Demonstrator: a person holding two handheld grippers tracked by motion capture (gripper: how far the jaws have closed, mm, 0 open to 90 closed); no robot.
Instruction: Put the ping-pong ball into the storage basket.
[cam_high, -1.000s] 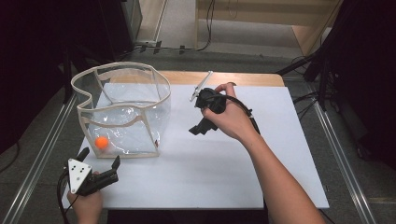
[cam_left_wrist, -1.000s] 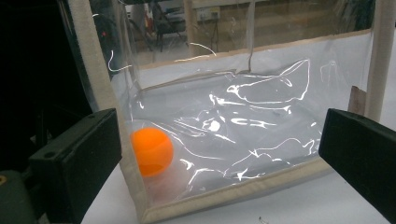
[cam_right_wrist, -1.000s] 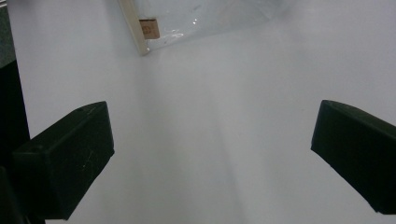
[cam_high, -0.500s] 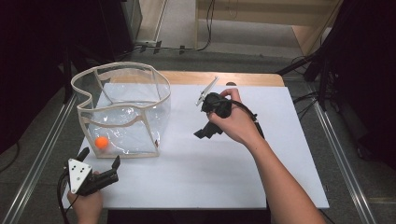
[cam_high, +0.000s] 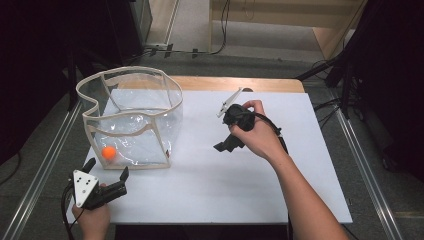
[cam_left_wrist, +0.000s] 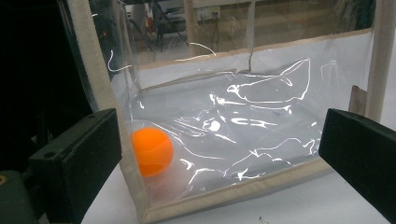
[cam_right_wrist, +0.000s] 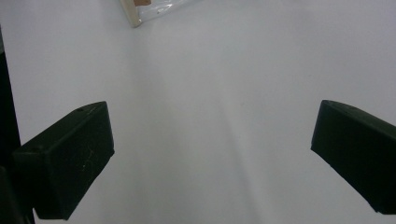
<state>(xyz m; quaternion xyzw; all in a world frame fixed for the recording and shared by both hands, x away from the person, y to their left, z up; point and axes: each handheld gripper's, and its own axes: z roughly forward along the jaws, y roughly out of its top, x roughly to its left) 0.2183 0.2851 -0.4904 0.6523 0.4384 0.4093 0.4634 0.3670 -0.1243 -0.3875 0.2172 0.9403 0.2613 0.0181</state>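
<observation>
A clear plastic bag (cam_high: 131, 112) with beige trim stands open-topped on the left of the white table (cam_high: 210, 185). An orange ball (cam_high: 108, 152) lies inside it at the near left corner. My left gripper (cam_high: 107, 169) rests at the table's near left corner, just short of the bag, open and empty. In the left gripper view the ball (cam_left_wrist: 151, 151) shows through the bag's wall (cam_left_wrist: 252, 121), between the wide-apart jaws of the left gripper (cam_left_wrist: 222, 135). My right gripper (cam_high: 227, 144) hovers over mid-table, tilted down, open and empty. In its own view the right gripper (cam_right_wrist: 213, 126) frames bare table (cam_right_wrist: 224, 84).
A strip of wood (cam_high: 235, 83) shows along the table's far edge. Metal rails (cam_high: 40, 175) run along both sides of the table on the floor. A corner of the bag (cam_right_wrist: 136, 16) shows at the top of the right gripper view.
My right hand has carried its gripper a little to the right and nearer, away from the bag. The left gripper, bag and ball have stayed put.
</observation>
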